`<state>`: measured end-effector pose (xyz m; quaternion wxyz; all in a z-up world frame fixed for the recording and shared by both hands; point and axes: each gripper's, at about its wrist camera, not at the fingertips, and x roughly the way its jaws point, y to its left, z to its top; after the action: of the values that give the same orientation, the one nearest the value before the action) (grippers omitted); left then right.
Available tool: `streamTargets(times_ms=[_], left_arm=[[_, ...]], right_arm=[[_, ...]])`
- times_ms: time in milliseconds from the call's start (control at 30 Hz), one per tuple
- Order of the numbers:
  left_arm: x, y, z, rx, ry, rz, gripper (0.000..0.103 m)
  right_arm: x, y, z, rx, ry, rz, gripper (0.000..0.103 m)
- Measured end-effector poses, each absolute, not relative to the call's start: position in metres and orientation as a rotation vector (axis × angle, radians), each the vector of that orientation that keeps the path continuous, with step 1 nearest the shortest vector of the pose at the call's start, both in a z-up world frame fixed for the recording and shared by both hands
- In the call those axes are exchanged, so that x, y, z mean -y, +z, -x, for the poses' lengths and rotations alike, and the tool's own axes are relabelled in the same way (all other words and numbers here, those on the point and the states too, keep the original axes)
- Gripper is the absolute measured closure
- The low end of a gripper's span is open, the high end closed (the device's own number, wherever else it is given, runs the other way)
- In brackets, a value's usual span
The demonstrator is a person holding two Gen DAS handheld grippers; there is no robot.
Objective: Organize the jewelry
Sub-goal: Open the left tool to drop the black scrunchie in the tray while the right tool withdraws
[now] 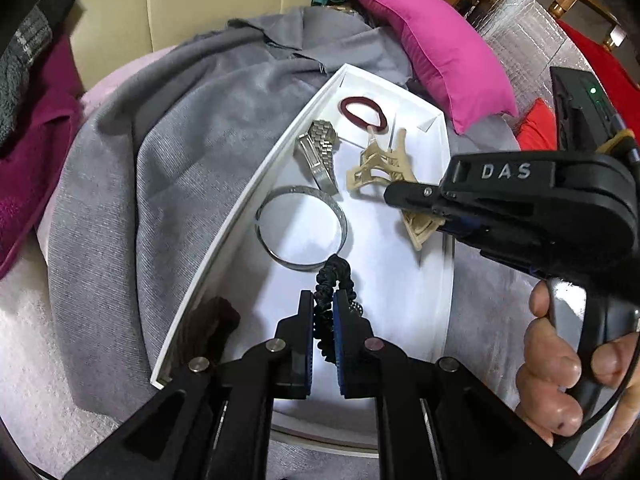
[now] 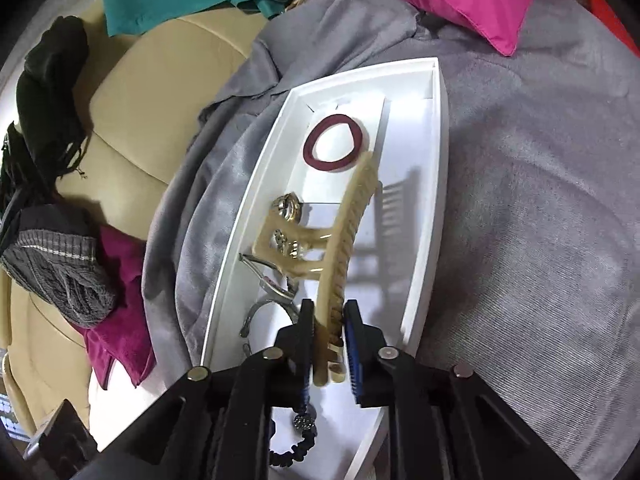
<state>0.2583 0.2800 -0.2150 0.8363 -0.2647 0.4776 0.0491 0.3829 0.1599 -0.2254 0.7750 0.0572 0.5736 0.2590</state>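
Two tools are working over one white tray (image 1: 224,240) that sits on a grey blanket (image 1: 160,184), so here's what each camera gets.

Left wrist view: the left tool (image 1: 323,332) is clenched on a black beaded bracelet (image 1: 334,280), which loops up out between the pads and hangs just above the tray floor. It looks stretchy and floppy, so I'd guess it's light and will sag wherever it isn't held; pinching across the cord like this seems about right. Just beyond it a silver bangle (image 1: 301,233) lies flat in the tray, stiff and probably slippery, best taken by its rim. Further up are a metal watch (image 1: 318,152) and a dark red hair tie (image 1: 364,116) near the far end. The right tool (image 1: 404,200) comes in from the right, gripping a beige hair claw (image 1: 378,164) over the middle of the tray.

Right wrist view: the right tool (image 2: 328,332) is closed on that hair claw (image 2: 340,240), holding it by one end with the rest sticking straight out ahead, lifted off the tray (image 2: 424,240); you can see its shadow on the floor. It's hard plastic, light, and the teeth look snappable, so I wouldn't squeeze harder. The hair tie (image 2: 334,148) sits in the far section past the claw's tip, and the bracelet (image 2: 296,440) dangles below the fingers.
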Motion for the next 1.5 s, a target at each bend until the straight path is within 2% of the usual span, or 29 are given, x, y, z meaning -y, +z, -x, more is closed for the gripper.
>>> streamTargets(times_ms=[333, 400, 467, 600, 767, 1100, 1300, 1433, 1500], left_arm=[[-0.28, -0.225, -0.263, -1.064, 0.066, 0.614, 0.092], [-0.28, -0.224, -0.263, -1.061, 0.059, 0.628, 0.082], [-0.28, -0.222, -0.262, -1.051, 0.054, 0.641, 0.063], [-0.283, -0.206, -0.252, -0.97, 0.062, 0.639, 0.057], [-0.277, -0.184, -0.245, -0.876, 0.109, 0.565, 0.045], [-0.219, -0.153, -0.247, -0.784, 0.07, 0.386, 0.044], [-0.158, -0.147, -0.258, -0.806, 0.0, 0.266, 0.042], [-0.116, -0.145, -0.267, -0.827, -0.055, 0.216, 0.041], [-0.093, -0.145, -0.272, -0.836, -0.081, 0.196, 0.041]], right_arm=[[-0.156, -0.214, -0.379, -1.231, 0.573, -0.122, 0.079], [-0.153, -0.208, -0.376, -1.218, 0.577, -0.12, 0.078], [-0.149, -0.202, -0.373, -1.204, 0.577, -0.123, 0.078], [-0.128, -0.182, -0.364, -1.144, 0.614, -0.183, 0.078], [-0.081, -0.156, -0.353, -1.041, 0.624, -0.254, 0.078], [0.067, -0.155, -0.341, -0.972, 0.435, -0.352, 0.078], [0.185, -0.167, -0.328, -0.918, 0.271, -0.465, 0.078], [0.242, -0.177, -0.32, -0.881, 0.187, -0.549, 0.068], [0.268, -0.184, -0.319, -0.868, 0.162, -0.596, 0.068]])
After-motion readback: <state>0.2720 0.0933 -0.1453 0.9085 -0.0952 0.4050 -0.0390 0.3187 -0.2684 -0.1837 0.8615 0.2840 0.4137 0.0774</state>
